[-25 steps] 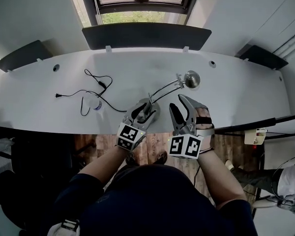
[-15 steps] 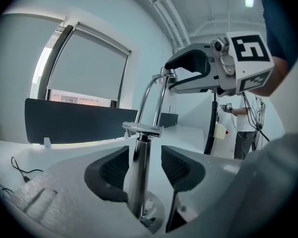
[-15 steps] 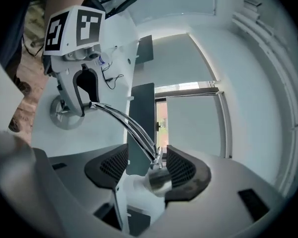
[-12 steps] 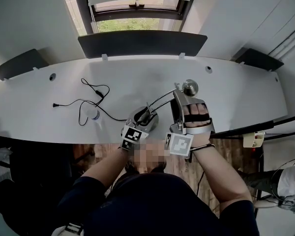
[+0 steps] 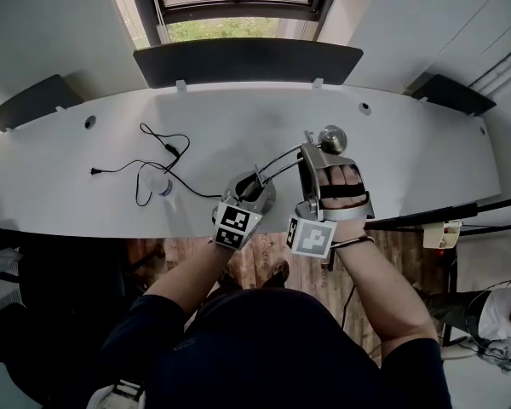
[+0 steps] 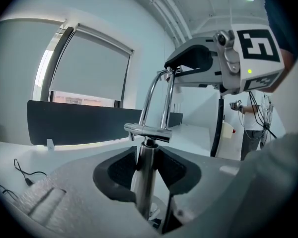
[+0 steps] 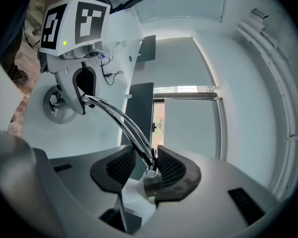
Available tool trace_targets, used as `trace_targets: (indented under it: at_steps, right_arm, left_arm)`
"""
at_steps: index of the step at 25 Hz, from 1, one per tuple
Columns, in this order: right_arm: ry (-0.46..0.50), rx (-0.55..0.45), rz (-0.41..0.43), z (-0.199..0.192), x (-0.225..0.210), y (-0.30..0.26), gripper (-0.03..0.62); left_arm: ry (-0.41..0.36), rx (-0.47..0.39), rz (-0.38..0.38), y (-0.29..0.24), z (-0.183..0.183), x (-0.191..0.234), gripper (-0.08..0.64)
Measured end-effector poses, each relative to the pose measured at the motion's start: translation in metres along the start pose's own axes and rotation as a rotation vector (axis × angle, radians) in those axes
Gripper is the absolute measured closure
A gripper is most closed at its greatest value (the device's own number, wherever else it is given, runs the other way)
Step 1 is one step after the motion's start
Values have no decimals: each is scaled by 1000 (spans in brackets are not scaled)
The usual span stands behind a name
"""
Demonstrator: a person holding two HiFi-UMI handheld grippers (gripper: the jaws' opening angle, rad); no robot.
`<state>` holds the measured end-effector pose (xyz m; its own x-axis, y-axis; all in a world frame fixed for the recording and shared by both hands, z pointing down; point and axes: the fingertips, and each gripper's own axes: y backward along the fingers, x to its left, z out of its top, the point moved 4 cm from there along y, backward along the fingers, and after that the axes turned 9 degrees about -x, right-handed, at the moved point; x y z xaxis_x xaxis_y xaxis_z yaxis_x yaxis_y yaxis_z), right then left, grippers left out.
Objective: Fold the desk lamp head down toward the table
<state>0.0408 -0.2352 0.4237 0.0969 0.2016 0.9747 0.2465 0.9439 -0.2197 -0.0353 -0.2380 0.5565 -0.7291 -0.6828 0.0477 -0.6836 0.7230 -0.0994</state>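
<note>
Head view looks steeply down; gripper views closely share the lamp (image 6: 145,170).

A long white table (image 5: 409,156) with a curved far edge carries the desk lamp (image 5: 269,196) on its round base, near the front edge. Left of the lamp lie a loose black cable (image 5: 153,158) and a small pale object (image 5: 160,187) beside it.

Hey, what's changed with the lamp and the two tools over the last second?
The right tool rolled over and moved up the lamp arm, and its jaws have just been closing on the lamp neck by the lamp head. The left tool's jaws have just been closing on the upright post. The lamp's pose, the cable and the table stayed as they were.
</note>
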Motion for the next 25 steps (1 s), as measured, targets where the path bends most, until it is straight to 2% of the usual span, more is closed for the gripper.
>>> trace_targets:
  at_steps: [8, 16, 25]
  right_arm:
    - [-74, 4, -7, -4, 2, 2, 451]
    - [-101, 21, -3, -6, 4, 4, 451]
    - [-206, 85, 64, -25, 24, -6, 469]
  left_arm:
    - [7, -3, -3, 0, 0, -3, 436]
    - [11, -8, -1, -1, -2, -3, 436]
    - [42, -33, 15, -2, -4, 1, 436]
